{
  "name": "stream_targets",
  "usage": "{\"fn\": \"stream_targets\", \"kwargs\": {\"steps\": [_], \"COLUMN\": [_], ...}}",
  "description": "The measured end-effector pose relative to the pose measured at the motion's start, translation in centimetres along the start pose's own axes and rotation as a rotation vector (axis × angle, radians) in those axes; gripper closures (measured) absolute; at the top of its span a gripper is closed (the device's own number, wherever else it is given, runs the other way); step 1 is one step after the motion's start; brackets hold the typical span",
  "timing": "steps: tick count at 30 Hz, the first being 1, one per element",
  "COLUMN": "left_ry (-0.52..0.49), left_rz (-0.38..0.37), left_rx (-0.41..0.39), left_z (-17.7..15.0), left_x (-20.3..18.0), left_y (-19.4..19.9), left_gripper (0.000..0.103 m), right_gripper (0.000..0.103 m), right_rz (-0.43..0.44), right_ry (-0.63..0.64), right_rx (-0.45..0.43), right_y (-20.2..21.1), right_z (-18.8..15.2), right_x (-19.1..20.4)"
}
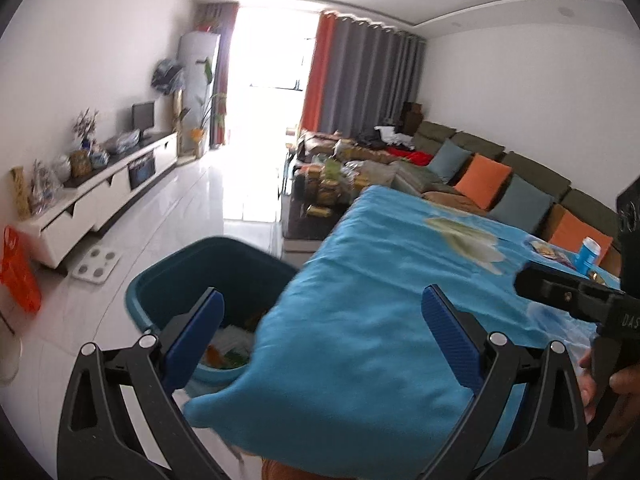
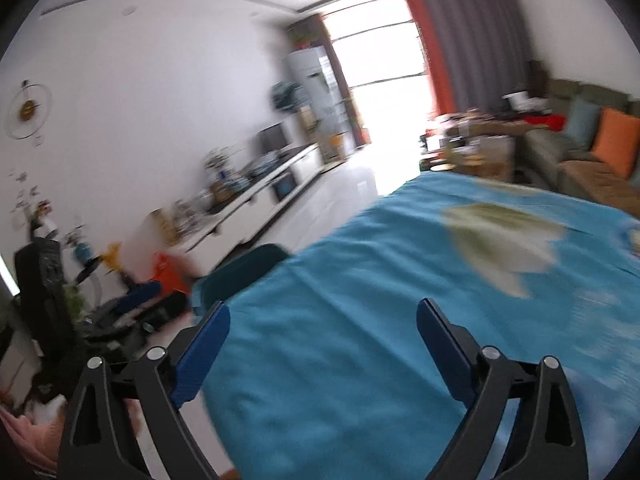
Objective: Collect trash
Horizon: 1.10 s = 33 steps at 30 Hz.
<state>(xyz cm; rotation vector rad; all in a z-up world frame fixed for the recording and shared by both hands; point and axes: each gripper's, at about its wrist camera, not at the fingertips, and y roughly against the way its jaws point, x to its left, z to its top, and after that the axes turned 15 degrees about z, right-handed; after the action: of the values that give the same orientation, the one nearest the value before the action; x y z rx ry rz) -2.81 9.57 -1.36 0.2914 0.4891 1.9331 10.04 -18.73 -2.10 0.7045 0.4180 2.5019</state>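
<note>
The left gripper has its two blue fingers spread wide apart, with nothing held between them; it hangs over the corner of a table covered by a blue cloth. Just past that corner, on the white floor, stands a dark teal bin; inside it lies trash, white and orange and green bits. Far back on the cloth, near the sofa, stands a small blue can beside some flat wrappers. The right gripper is wide apart too and holds nothing; it hangs over the same blue cloth, and its view is blurry; the bin peeks out behind the cloth's edge. A hand grips the right tool's handle.
</note>
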Motion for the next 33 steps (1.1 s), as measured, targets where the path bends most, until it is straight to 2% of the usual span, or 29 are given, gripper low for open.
{"fn": "stream_targets", "kwargs": {"steps": [9, 17, 24, 33], "left_ry": [-0.062, -0.102, -0.141, -0.154], "left_rz": [-0.063, -0.094, -0.102, -0.117], "left_rx": [-0.078, -0.132, -0.183, -0.229], "left_z": [0.9, 1.1, 0.8, 0.7], "left_x": [-6.1, -10.1, -12.7, -13.4], "left_y": [1.5, 2.0, 2.2, 2.9], "left_gripper": [0.006, 0.006, 0.006, 0.006], "right_gripper": [0.007, 0.007, 0.007, 0.007], "right_rz": [-0.312, -0.483, -0.569, -0.615], "right_ry": [-0.012, 0.014, 0.048, 0.050], "right_rx": [-0.120, -0.172, -0.224, -0.270], "right_y": [8.6, 11.9, 12.8, 14.2], "right_z": [-2.6, -4.2, -4.7, -5.1], "right_x": [-3.2, -3.7, -3.2, -2.7]}}
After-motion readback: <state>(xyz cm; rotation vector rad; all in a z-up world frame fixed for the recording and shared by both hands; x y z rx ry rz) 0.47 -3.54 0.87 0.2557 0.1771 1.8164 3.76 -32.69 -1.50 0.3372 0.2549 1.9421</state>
